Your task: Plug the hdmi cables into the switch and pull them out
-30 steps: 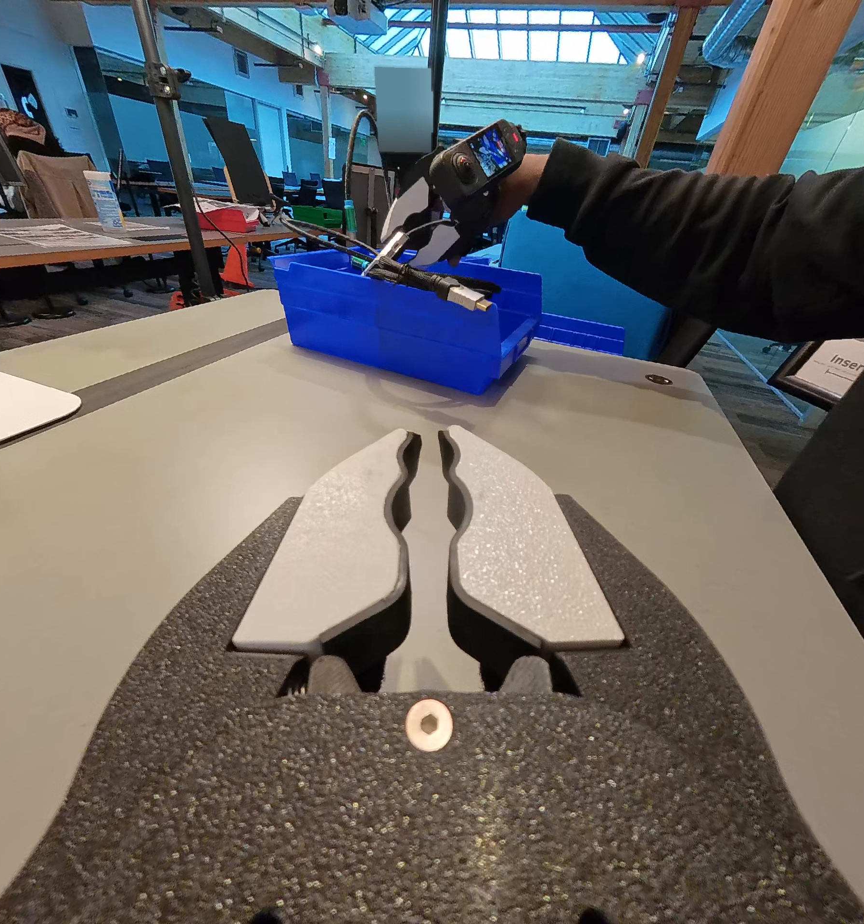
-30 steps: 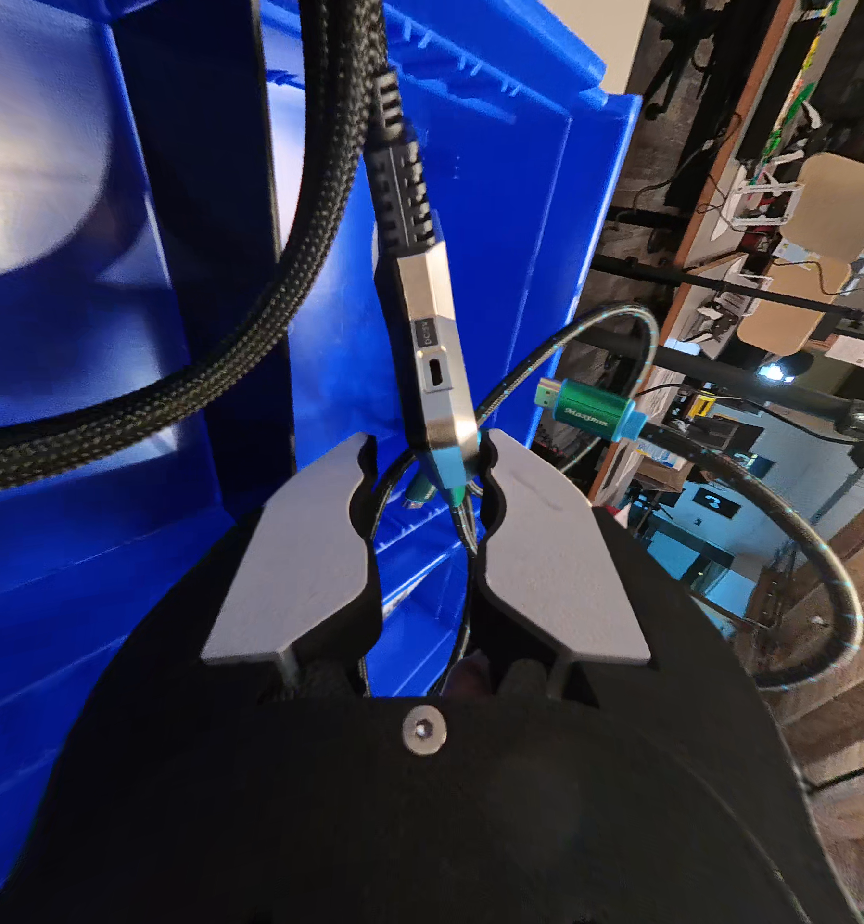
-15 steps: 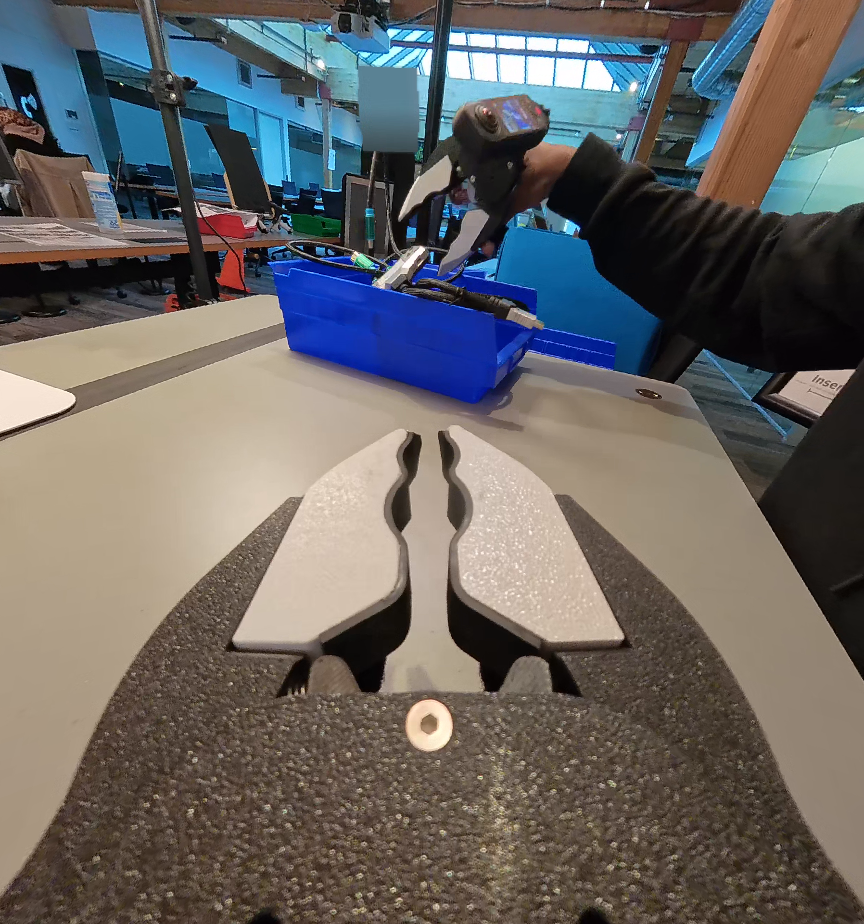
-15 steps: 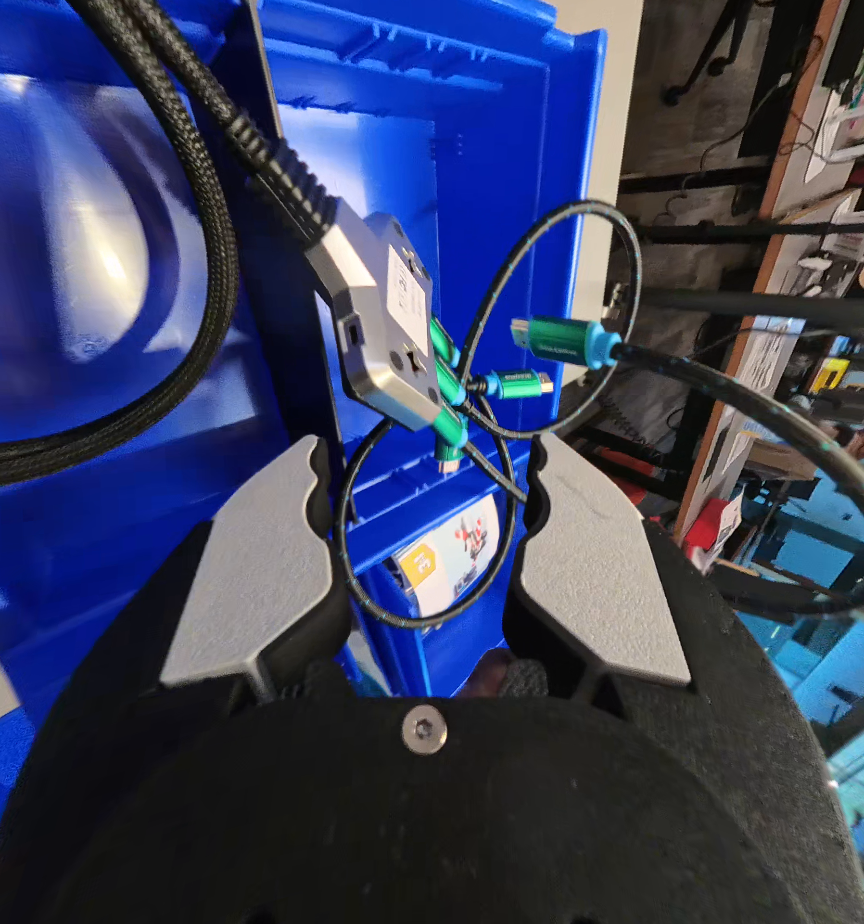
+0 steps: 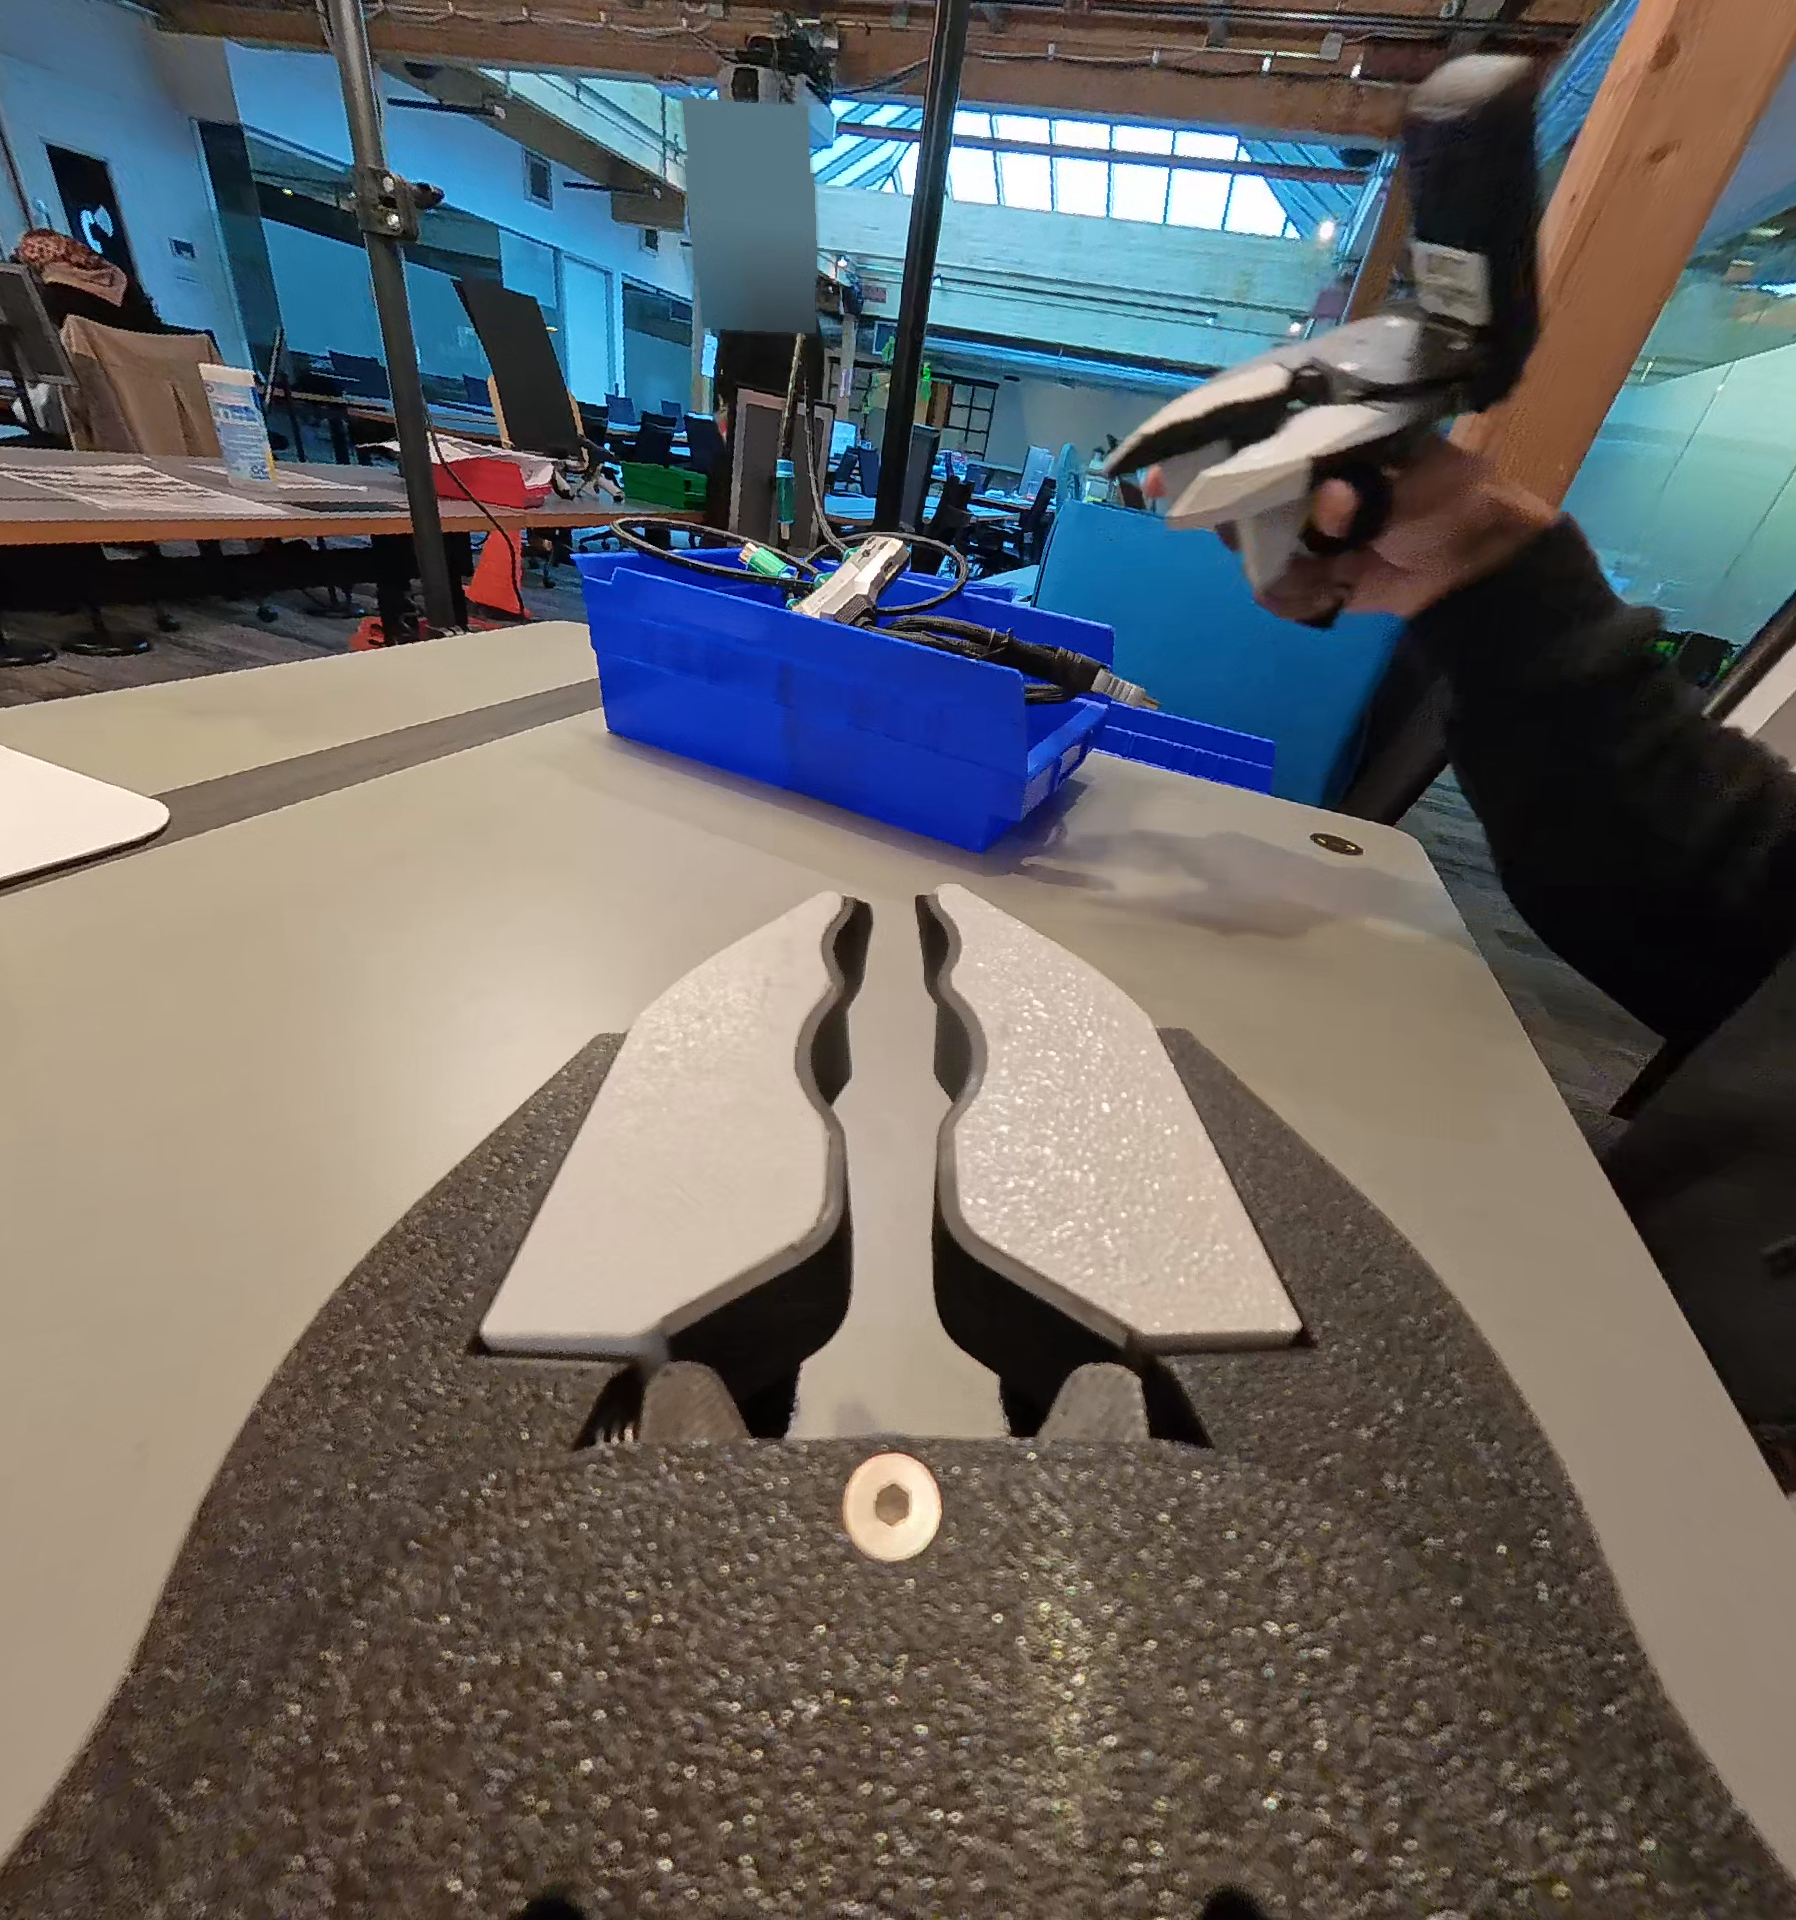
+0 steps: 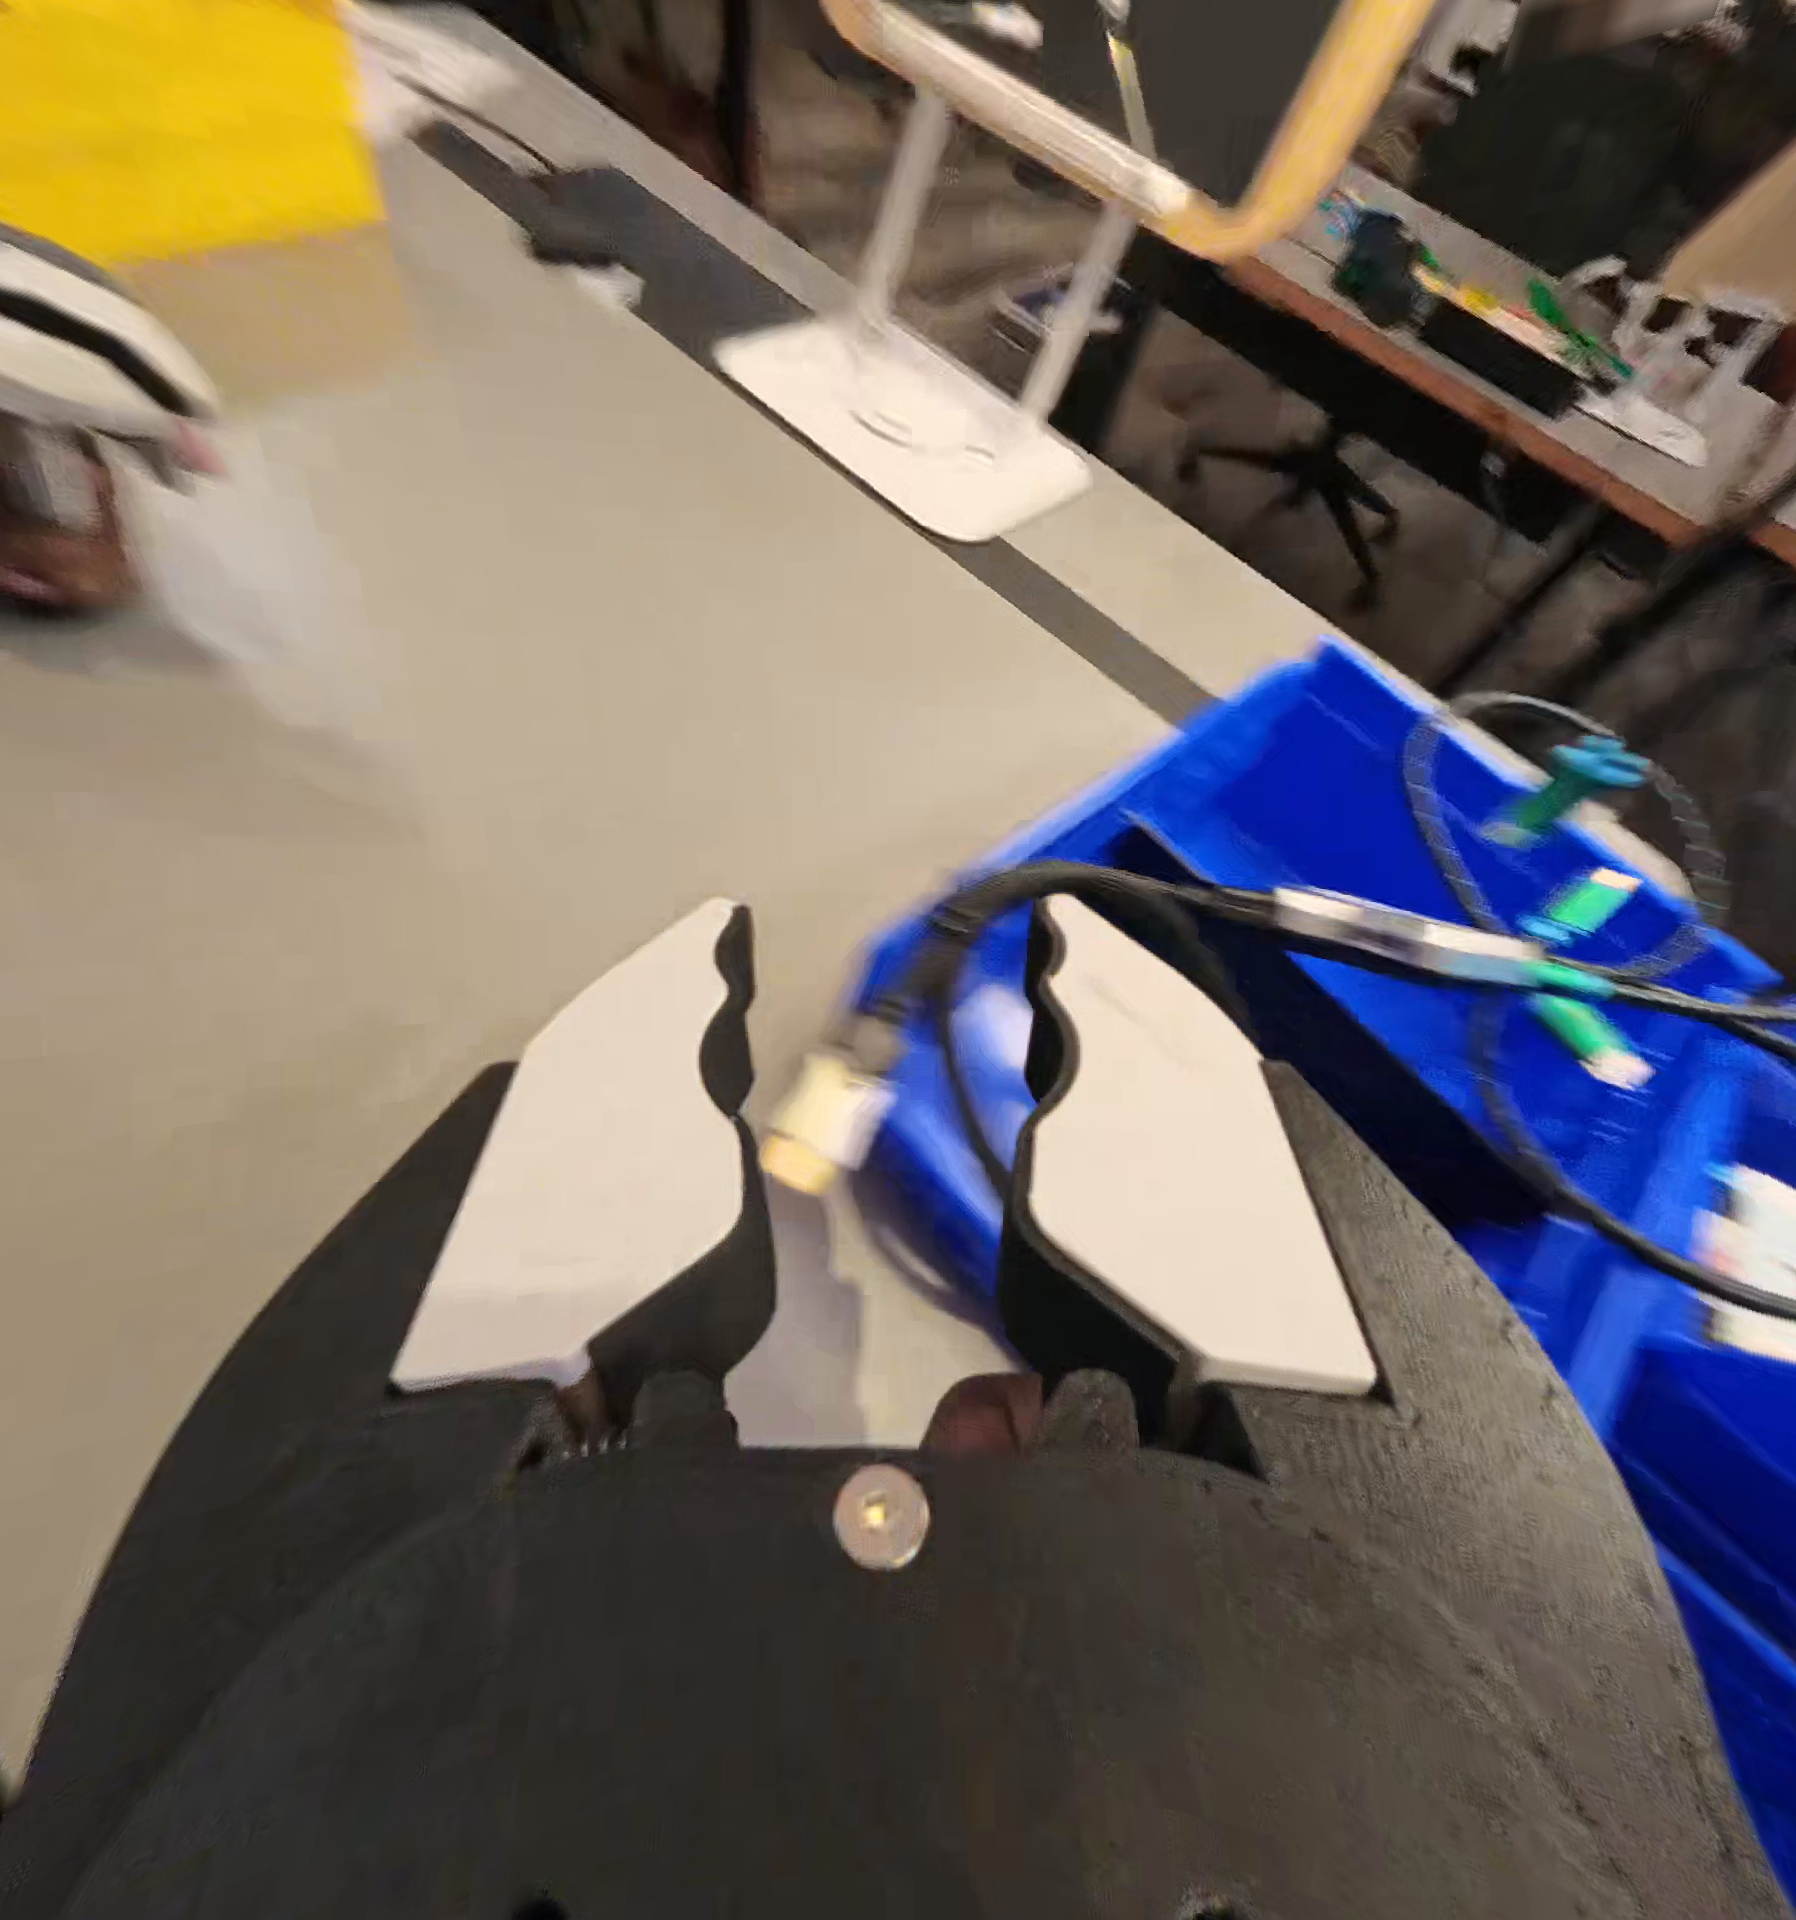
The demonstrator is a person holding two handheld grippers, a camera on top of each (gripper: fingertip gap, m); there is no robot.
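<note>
Left tongs (image 5: 889,914) rest low over the grey desk (image 5: 354,987), fingers nearly together with a narrow gap, grasping nothing. Right tongs (image 6: 889,935) are held in the air, spread apart and empty; the view is motion-blurred. One blue bin (image 5: 821,707) sits on the desk, well ahead of the left tongs and just right of the right tongs. In it lie one silver switch (image 5: 858,587), one black braided cable (image 6: 1029,894) whose plug (image 6: 821,1117) overhangs the bin's edge, and thinner cables with green plugs (image 6: 1580,1023); count uncertain, at least three.
</note>
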